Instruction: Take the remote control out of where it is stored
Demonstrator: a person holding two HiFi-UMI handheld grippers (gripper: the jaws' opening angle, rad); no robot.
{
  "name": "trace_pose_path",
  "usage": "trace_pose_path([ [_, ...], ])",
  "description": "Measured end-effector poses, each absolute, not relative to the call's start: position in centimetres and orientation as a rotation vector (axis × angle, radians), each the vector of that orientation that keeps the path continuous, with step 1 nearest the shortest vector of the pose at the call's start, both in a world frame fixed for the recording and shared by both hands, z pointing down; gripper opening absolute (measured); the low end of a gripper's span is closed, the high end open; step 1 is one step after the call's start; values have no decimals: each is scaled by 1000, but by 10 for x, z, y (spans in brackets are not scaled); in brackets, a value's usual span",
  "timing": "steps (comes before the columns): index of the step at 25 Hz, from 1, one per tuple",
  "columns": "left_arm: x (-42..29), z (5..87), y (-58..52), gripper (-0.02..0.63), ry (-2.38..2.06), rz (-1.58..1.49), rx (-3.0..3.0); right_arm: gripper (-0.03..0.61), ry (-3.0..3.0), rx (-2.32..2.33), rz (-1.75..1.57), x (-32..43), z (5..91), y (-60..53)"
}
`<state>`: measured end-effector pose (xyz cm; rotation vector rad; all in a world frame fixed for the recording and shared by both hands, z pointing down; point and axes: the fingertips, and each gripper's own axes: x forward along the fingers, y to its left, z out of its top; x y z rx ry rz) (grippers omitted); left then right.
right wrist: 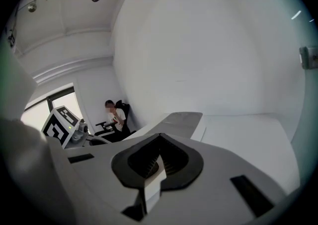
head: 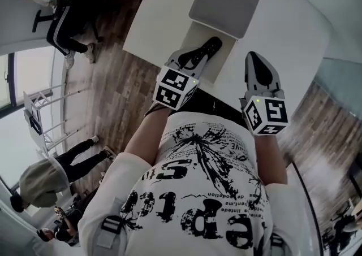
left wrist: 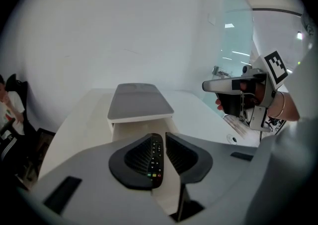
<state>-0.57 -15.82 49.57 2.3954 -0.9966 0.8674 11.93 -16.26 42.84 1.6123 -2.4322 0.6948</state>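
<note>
The black remote control (left wrist: 155,162) lies between the jaws of my left gripper (left wrist: 160,137). It leans on the left pad, and a thin strip of light shows between it and the right pad. In the head view the remote (head: 210,47) sticks out of the left gripper (head: 198,57) over the open front of a white storage box with a grey top (head: 226,0) (left wrist: 139,101). My right gripper (head: 254,58) (right wrist: 160,137) hovers to the right of the box, its tips together and nothing between them.
The box stands on a white table (head: 294,29) whose left edge (head: 141,17) drops to a wooden floor. One person sits at the far left (head: 56,0), and others stand at the lower left (head: 62,164). A white wall rises behind the table.
</note>
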Motion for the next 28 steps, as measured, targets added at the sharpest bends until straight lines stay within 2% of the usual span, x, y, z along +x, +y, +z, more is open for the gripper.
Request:
trace_pose_path([
  [8, 12, 534, -166, 213, -800, 1026, 2327, 2, -2418, 1653, 779, 112, 439, -165],
  [16, 7, 575, -170, 265, -745, 1206, 2193, 2, -2419, 1660, 860, 111, 438, -172],
  [28, -3, 605, -170, 265, -755, 1367, 2091, 2, -2392, 1711, 915, 125, 445, -196],
])
